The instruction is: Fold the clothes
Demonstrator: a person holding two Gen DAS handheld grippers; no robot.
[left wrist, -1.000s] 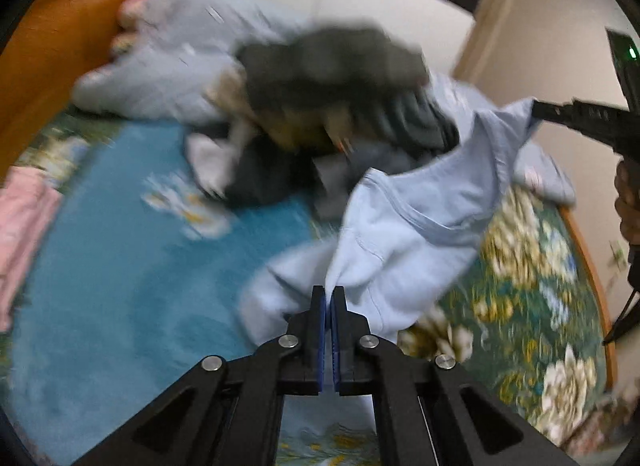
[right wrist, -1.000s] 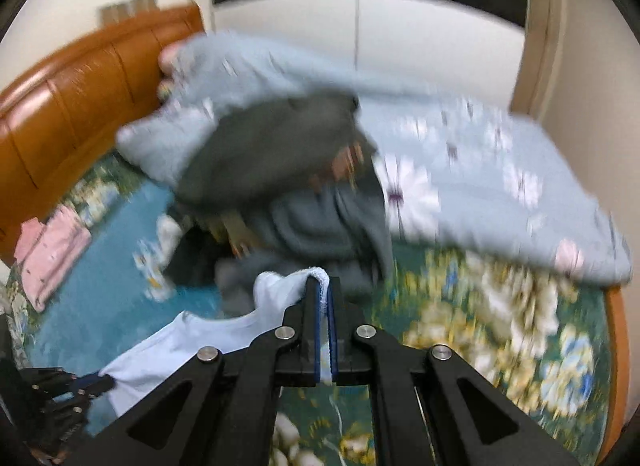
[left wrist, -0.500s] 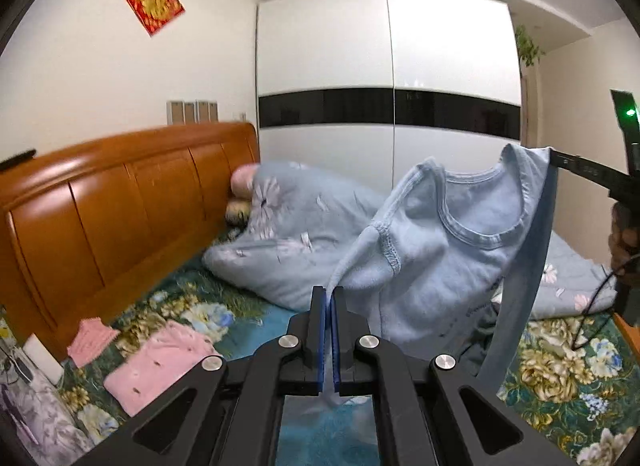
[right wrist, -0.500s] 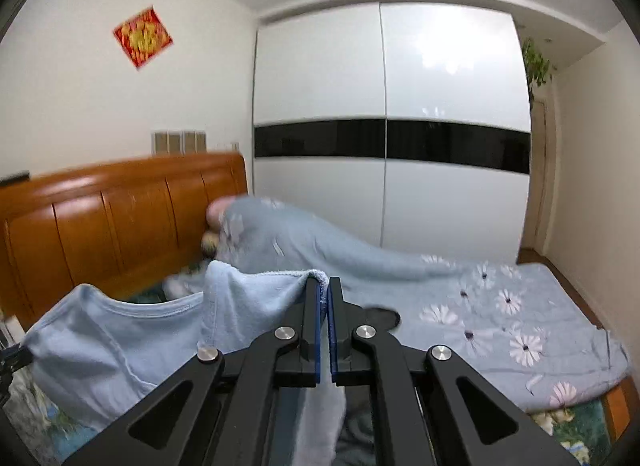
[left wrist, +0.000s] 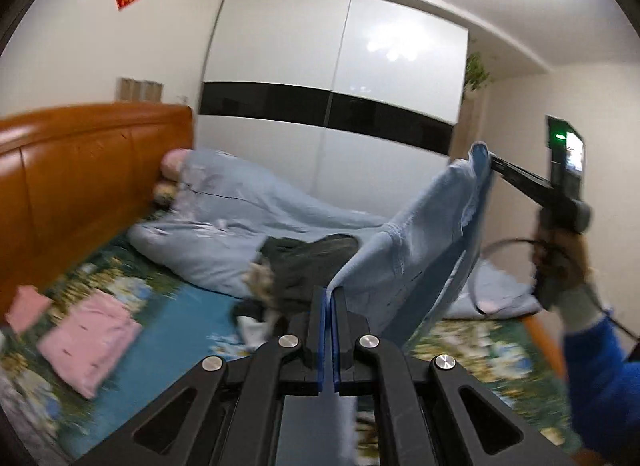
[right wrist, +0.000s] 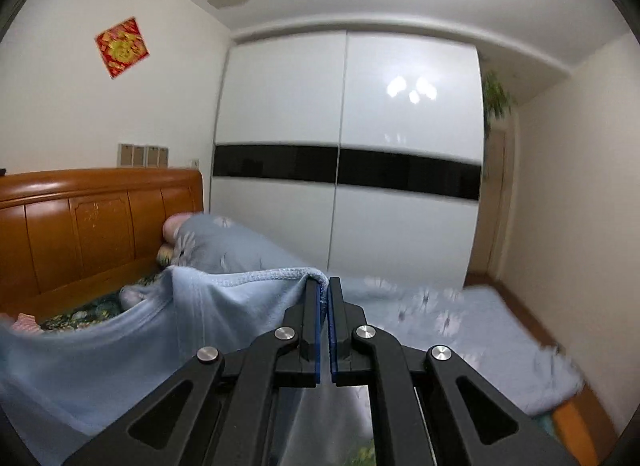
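**Grippers Holding Blue Shirt Aloft Over Bed**

Left gripper (left wrist: 328,298), at bottom centre of its own view, is pinching one edge of a light blue shirt (left wrist: 424,242), its jaws closed tight on the fabric. Right gripper (right wrist: 323,290), low in the middle of its frame, is clamping another edge the same way, so the garment is hanging stretched between the two, likely to let it fall straight before a fold. Below, filling the lower half of both views, the bed (left wrist: 192,306) is offering a flat patterned surface for laying it down. A pale floral quilt (left wrist: 240,221) is lying bunched against the wooden headboard (left wrist: 80,177) at left. At centre, a heap of dark clothes (left wrist: 308,262) is waiting, apparently unfolded. At lower left, a pink garment (left wrist: 90,344) is lying flat, seemingly already folded and set aside.
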